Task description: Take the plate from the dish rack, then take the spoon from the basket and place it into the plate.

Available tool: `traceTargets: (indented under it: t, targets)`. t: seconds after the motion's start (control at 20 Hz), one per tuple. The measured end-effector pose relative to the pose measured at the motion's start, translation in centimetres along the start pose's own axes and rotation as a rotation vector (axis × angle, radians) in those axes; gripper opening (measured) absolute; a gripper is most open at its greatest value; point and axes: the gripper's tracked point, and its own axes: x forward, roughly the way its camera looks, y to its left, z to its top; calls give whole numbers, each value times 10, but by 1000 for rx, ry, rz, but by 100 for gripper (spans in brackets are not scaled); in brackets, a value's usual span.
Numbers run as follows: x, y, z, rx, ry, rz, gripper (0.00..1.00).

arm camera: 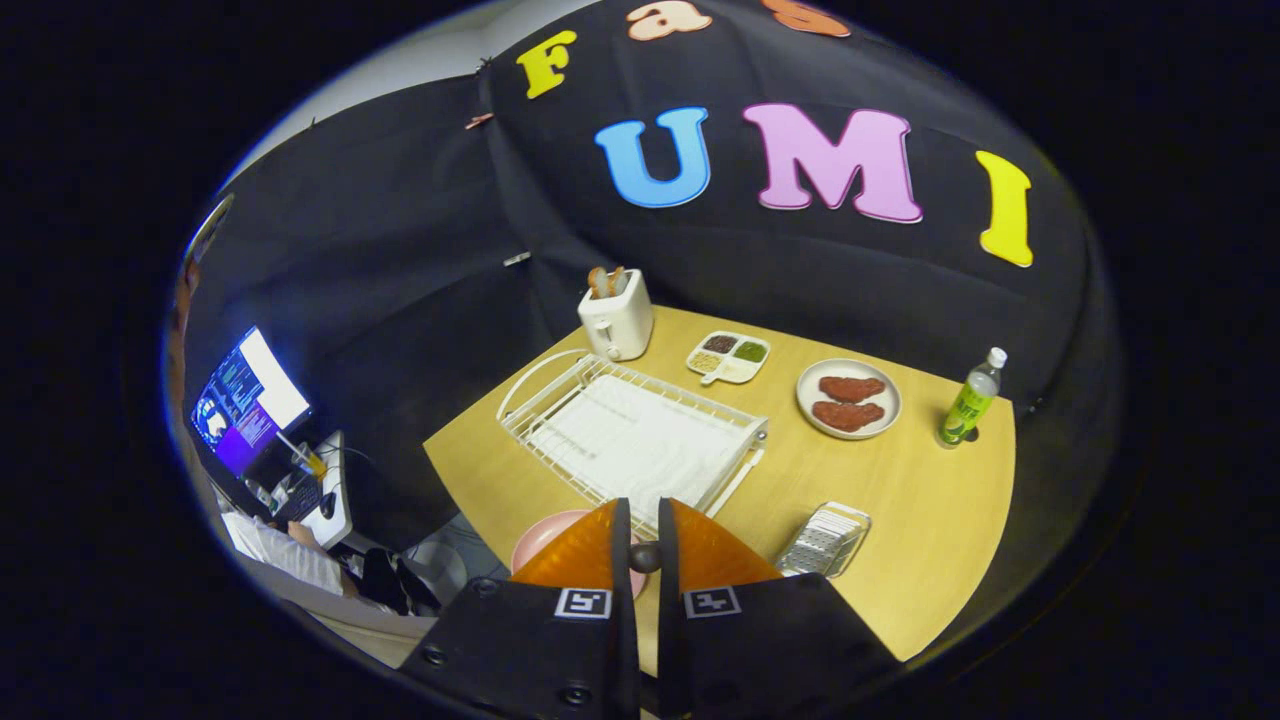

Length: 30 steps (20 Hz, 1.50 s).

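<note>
Pale wood forms the worktop, on which a white wire dish rack lies near the middle of the left edge, with no dish standing in its slots. A pink plate rests flat at the near left corner, partly hidden under the gripper, whose two fingers stand close together and pinch a dark, rounded handle end above that plate; what the handle belongs to cannot be told. A small metal mesh basket sits near the front edge, just right of the fingers. Along the far edge stand a white toaster holding toast, a divided condiment tray, and a white plate with two reddish patties; a green bottle occupies the far right corner.
</note>
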Motion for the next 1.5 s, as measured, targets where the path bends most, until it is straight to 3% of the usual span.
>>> traceTargets:
  t: [0.2, 0.45, 0.85, 1.05, 1.5]
  targets:
    - [39, 33, -47, -35, 84, 72, 12]
    - [87, 41, -93, -89, 123, 74, 12]
    - [141, 78, -105, -165, 32, 152, 12]
    - [148, 80, -133, -185, 80, 175, 12]
    - [173, 46, -219, -233, 267, 84, 16]
